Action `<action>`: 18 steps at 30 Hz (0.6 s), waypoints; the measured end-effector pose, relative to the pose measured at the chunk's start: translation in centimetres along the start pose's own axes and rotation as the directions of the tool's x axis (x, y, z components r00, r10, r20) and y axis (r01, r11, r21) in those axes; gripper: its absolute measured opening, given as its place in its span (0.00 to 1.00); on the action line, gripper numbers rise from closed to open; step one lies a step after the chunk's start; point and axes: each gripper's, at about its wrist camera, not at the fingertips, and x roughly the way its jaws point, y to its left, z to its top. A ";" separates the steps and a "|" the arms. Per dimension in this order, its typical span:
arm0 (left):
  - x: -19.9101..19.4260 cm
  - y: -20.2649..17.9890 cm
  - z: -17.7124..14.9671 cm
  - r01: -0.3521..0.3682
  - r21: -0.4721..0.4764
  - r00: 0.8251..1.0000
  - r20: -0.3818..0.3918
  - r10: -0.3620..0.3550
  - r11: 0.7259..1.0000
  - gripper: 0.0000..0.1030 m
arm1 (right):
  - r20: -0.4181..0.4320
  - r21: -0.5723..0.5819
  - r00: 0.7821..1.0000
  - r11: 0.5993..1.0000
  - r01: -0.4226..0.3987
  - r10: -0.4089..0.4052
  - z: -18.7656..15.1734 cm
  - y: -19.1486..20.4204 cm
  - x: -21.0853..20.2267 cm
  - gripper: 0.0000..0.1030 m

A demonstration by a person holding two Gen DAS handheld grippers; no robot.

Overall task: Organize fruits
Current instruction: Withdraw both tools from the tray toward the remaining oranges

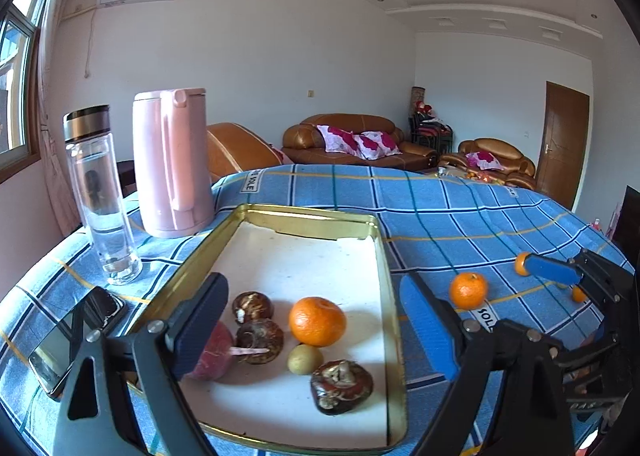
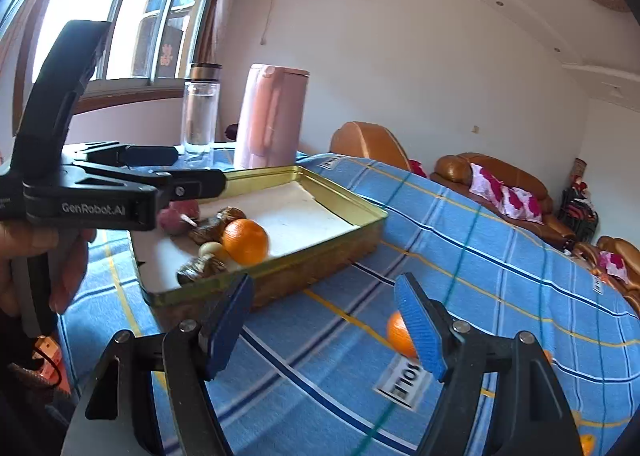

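Observation:
A gold tin tray (image 1: pixel 382 256) with a white liner holds a big orange (image 1: pixel 317 321), a small green fruit (image 1: pixel 305 359), three dark brown bulbs (image 1: pixel 341 386) and a red fruit (image 1: pixel 212 360) half hidden by a finger. My left gripper (image 1: pixel 314 288) hovers open over them, touching nothing. On the blue checked cloth right of the tray lie a small orange (image 1: pixel 468 290) and two more beside a blue pad (image 1: pixel 554 271) of the right gripper. In the right wrist view my right gripper (image 2: pixel 324 288) is open; a small orange (image 2: pixel 397 336) sits just behind its right finger (image 2: pixel 420 328), outside the jaws.
A pink kettle (image 1: pixel 172 164) and a clear bottle (image 1: pixel 100 196) stand behind the tray's left corner. A phone (image 1: pixel 76 336) lies left of the tray. A hand (image 2: pixel 60 256) holds the left gripper (image 2: pixel 200 168). Brown sofas (image 1: pixel 352 140) stand beyond the table's far edge.

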 end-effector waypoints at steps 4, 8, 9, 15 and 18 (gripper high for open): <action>0.3 -2.8 0.2 0.038 0.052 0.999 0.002 -0.038 0.998 0.93 | -0.009 0.122 0.993 0.986 0.116 -0.115 -1.9 -5.6 -2.5 0.72; 1.3 -5.9 0.3 0.100 0.098 0.995 -0.034 -0.097 0.990 0.93 | -0.061 0.248 0.971 0.939 0.237 -0.229 -3.8 -10.9 -4.5 0.73; 1.5 -6.7 0.4 0.113 0.110 0.993 -0.040 -0.109 0.988 0.93 | -0.074 0.281 0.964 0.922 0.267 -0.257 -4.4 -12.2 -5.1 0.73; 3.7 -11.6 0.8 0.172 0.181 0.983 -0.094 -0.157 0.968 0.93 | -0.153 0.419 0.920 0.819 0.392 -0.362 -7.0 -17.5 -7.7 0.73; 5.2 -13.5 0.6 0.185 0.206 0.978 -0.132 -0.160 0.961 0.93 | -0.193 0.451 0.911 0.792 0.411 -0.364 -8.2 -18.9 -8.4 0.73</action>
